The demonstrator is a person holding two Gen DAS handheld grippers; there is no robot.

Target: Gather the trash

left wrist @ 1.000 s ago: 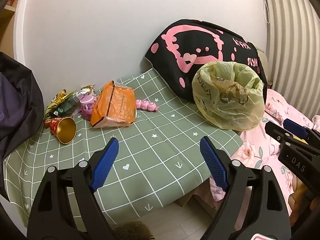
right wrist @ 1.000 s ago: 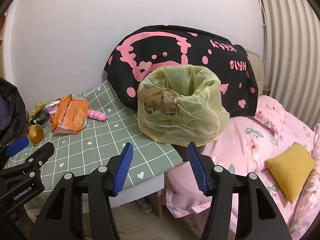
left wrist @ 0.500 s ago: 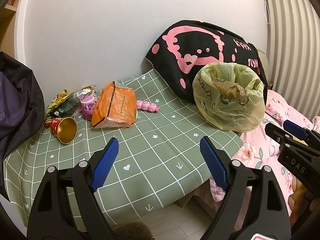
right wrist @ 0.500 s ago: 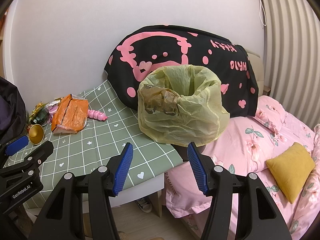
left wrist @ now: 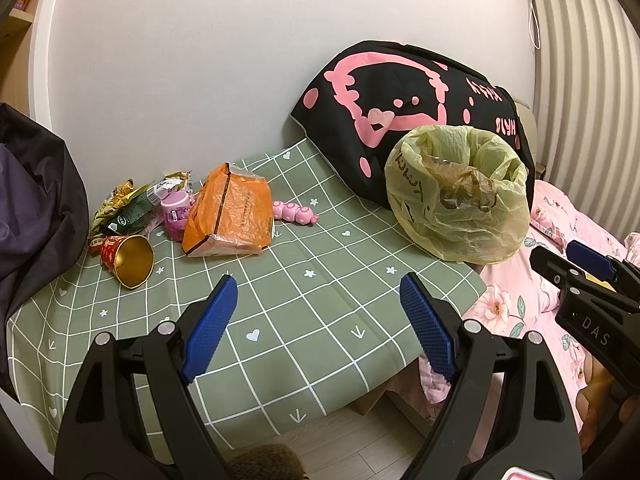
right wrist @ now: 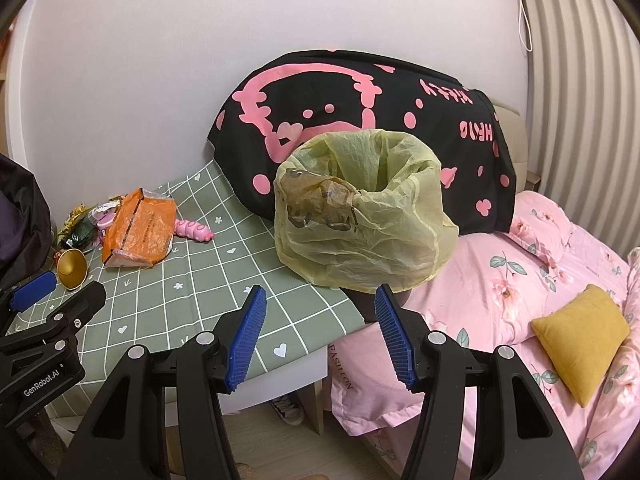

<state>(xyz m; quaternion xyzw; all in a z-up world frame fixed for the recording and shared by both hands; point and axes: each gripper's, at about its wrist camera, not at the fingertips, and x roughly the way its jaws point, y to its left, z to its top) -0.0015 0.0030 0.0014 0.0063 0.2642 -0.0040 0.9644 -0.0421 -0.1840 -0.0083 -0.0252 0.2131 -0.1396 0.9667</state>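
The left gripper (left wrist: 316, 312) hangs above the near edge of the bench (left wrist: 280, 312), its blue-padded fingers (left wrist: 208, 326) spread wide with nothing between them. Ahead of them and off to their left, the trash lies in a cluster by the wall: an orange bag (left wrist: 230, 212) on its side, a gold-lined paper cup (left wrist: 128, 260) tipped over with its mouth toward the fingers, a pink tub (left wrist: 176, 210) touching the bag's left side, and crumpled green and gold wrappers (left wrist: 128, 206) behind the cup. A pink segmented toy (left wrist: 296, 213) lies just right of the bag. Ahead and to the right of the fingers sits the open yellow trash bag (left wrist: 456, 208), with brownish crumpled plastic inside, leaning against a black pillow with pink print (left wrist: 400, 96).

The right gripper (right wrist: 320, 334) also has its fingers (right wrist: 246, 338) parted wide and empty, and the trash bag (right wrist: 360, 220) stands directly ahead of them at the bench's right end, beside the pink floral bed (right wrist: 520, 272). A mustard cushion (right wrist: 580, 332) lies on the bed to their right.
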